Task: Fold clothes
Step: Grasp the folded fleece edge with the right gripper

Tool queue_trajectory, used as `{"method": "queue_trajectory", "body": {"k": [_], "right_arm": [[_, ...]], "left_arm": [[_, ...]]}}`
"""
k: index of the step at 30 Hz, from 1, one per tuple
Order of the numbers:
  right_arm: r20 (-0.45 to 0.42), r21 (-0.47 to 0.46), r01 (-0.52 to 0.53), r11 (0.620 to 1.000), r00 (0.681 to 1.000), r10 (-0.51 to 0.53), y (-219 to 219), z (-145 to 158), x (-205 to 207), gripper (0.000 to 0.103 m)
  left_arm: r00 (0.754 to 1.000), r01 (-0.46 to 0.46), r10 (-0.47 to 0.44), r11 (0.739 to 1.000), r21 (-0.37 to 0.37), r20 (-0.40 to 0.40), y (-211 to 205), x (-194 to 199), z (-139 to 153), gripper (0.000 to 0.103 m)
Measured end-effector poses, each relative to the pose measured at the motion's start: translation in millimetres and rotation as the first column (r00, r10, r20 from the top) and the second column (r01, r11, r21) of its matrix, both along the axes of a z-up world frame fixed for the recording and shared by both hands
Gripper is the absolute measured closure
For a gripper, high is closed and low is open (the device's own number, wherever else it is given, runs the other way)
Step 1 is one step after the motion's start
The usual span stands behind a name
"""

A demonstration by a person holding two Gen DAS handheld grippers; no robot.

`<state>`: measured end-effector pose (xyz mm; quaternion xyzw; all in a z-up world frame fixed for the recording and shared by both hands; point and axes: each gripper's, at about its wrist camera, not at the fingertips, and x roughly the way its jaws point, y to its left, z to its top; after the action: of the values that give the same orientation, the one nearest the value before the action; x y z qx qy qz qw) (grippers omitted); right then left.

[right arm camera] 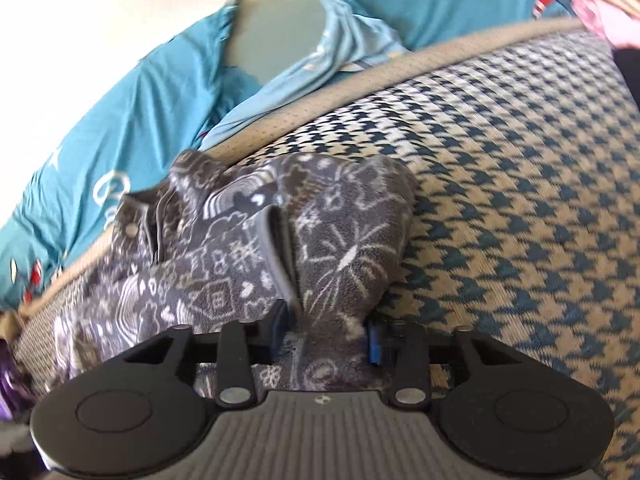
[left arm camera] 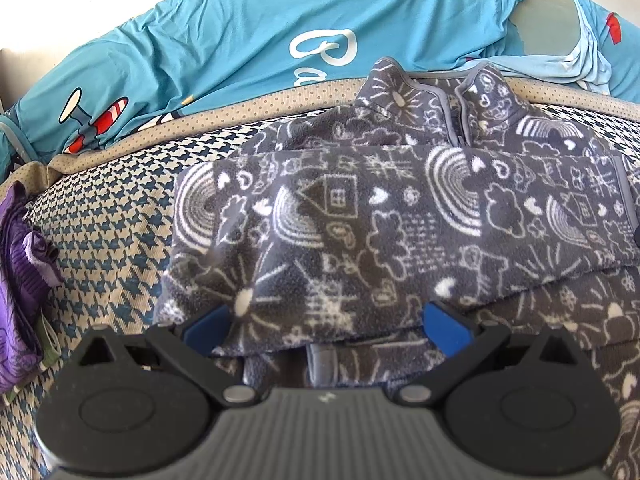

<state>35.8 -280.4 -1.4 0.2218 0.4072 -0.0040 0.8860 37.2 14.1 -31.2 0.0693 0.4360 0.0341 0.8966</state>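
Observation:
A grey fleece jacket (left arm camera: 400, 216) printed with white doodles lies partly folded on the houndstooth bed cover (left arm camera: 108, 232), its collar and zipper toward the far side. My left gripper (left arm camera: 326, 322) is open at the jacket's near edge, its blue pads (left arm camera: 208, 324) spread wide with fleece lying between and over them. In the right wrist view the fleece jacket (right arm camera: 224, 264) is bunched up, and my right gripper (right arm camera: 326, 336) is shut on a thick fold of it at its right end, above the bed cover (right arm camera: 520, 200).
A turquoise quilt (left arm camera: 280, 28) with cartoon prints lies heaped along the far side of the bed. Purple clothing (left arm camera: 20, 280) sits at the left edge. A hand (right arm camera: 600, 16) shows at the far right. Bare bed cover stretches to the right of the jacket.

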Motion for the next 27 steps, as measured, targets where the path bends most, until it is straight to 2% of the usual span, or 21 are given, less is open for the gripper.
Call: {"method": "queue_trajectory", "body": {"k": [4,8,10,14,15,17,20,23,27], "right_arm": [[0.003,0.033,0.011,0.999,1.0,-0.011,-4.3,-2.5,-0.1,0.055],[0.016,0.051,0.0,0.999,1.0,-0.001,-2.7,-2.5,0.8,0.042],[0.024,0.029,-0.014,0.999,1.0,0.014,-0.2,-2.5,-0.9,0.04],[0.037,-0.085,-0.051,0.995,0.998,0.055,15.9,-0.7,-0.7,0.04],[0.04,-0.115,-0.059,0.992,0.997,0.064,20.0,-0.3,0.2,0.042],[0.053,-0.18,-0.075,0.981,0.995,0.085,27.9,0.4,-0.9,0.06],[0.069,-0.202,-0.087,0.975,0.992,0.103,32.5,2.2,-2.6,0.072],[0.079,-0.206,-0.08,0.975,0.992,0.098,33.3,3.6,-4.3,0.078],[0.105,-0.225,-0.082,0.971,0.989,0.108,38.9,10.2,-4.4,0.08]], "left_arm": [[1.0,0.004,-0.004,1.0,0.003,-0.002,-0.3,-0.7,0.0,0.0],[1.0,0.006,-0.006,1.0,0.004,-0.002,-0.2,-0.2,-0.7,0.0],[1.0,0.007,-0.007,1.0,0.005,-0.002,-0.3,-0.3,-1.0,0.0],[1.0,0.003,-0.003,1.0,0.004,0.003,-1.0,-1.5,0.7,0.0],[1.0,0.002,-0.002,1.0,0.003,0.003,-1.2,-2.2,1.5,0.0],[1.0,0.001,-0.001,1.0,0.002,0.003,-1.0,-3.5,3.1,0.0],[1.0,-0.001,0.001,1.0,0.001,0.004,-0.1,-5.7,5.7,0.0],[1.0,-0.005,0.005,1.0,-0.004,0.01,2.1,-8.9,8.7,0.0],[0.999,-0.012,0.012,1.0,0.013,0.034,6.0,-13.6,13.5,0.0]]}}
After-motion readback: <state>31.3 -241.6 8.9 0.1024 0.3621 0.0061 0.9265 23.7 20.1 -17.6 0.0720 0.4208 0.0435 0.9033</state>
